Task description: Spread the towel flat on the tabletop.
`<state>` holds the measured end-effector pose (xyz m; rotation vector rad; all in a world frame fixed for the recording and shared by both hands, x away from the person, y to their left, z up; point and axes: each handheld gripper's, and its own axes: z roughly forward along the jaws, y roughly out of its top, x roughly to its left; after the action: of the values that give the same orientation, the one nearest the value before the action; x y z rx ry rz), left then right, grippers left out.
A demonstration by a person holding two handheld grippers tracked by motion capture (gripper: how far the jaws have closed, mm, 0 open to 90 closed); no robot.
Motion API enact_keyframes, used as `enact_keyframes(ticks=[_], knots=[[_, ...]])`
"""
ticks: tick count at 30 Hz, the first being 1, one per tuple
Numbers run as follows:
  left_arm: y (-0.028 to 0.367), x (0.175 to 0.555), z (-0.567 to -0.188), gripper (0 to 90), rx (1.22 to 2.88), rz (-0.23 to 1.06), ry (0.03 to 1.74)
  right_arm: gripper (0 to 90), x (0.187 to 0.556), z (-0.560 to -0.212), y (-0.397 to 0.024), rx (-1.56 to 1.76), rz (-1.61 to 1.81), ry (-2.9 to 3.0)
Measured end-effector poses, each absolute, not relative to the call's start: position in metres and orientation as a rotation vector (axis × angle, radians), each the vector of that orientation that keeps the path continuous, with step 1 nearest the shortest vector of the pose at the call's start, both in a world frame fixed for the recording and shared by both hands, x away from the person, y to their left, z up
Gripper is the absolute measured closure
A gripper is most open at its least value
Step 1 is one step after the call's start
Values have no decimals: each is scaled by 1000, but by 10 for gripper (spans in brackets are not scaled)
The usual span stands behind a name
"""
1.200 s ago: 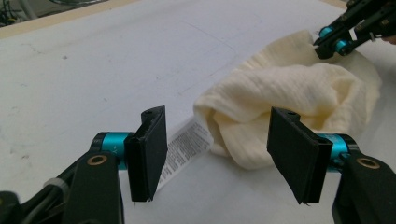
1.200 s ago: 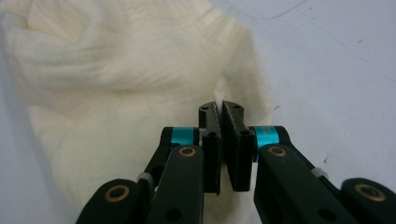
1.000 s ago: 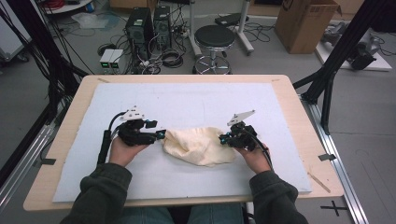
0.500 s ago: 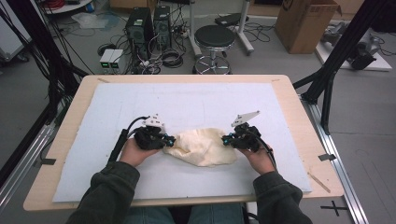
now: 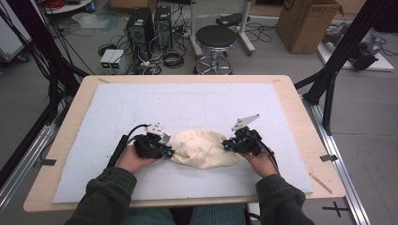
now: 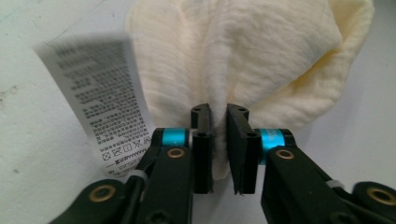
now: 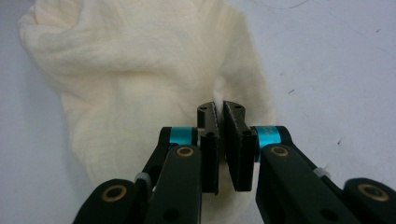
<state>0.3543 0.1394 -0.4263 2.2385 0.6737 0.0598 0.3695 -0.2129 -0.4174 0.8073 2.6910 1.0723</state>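
Both hands rest low on the table's white mat [image 5: 141,108], forearms in from the near edge. The left gripper [image 5: 165,151] pinches a fold at the cream cloth's [image 5: 204,147] left end, its jaws having just eased slightly, a care label [image 6: 105,100] beside them. The right gripper [image 5: 226,144] clamps the right end, jaws narrow. Since a second ago, the left hand has moved inward to the cloth.

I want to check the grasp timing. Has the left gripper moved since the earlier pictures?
Yes. In the high view the left gripper has shifted right, away from the table's left edge, to the cream cloth. Its jaws have just been closing, with a fold between them.
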Motion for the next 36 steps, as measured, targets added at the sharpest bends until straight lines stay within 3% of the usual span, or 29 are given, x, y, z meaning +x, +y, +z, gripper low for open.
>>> enact_keyframes(ticks=[8,17,23,36], knots=[[149,357,-417,685,2159,55,688,849,368,-415,-213,806,1096,2680],[167,374,-401,690,2002,138,805,850,367,-416,-209,794,1082,2689],[160,388,-403,701,2015,200,858,850,367,-417,-208,794,1081,2691],[144,387,-430,648,2200,171,885,828,376,-417,-217,839,1132,2660]])
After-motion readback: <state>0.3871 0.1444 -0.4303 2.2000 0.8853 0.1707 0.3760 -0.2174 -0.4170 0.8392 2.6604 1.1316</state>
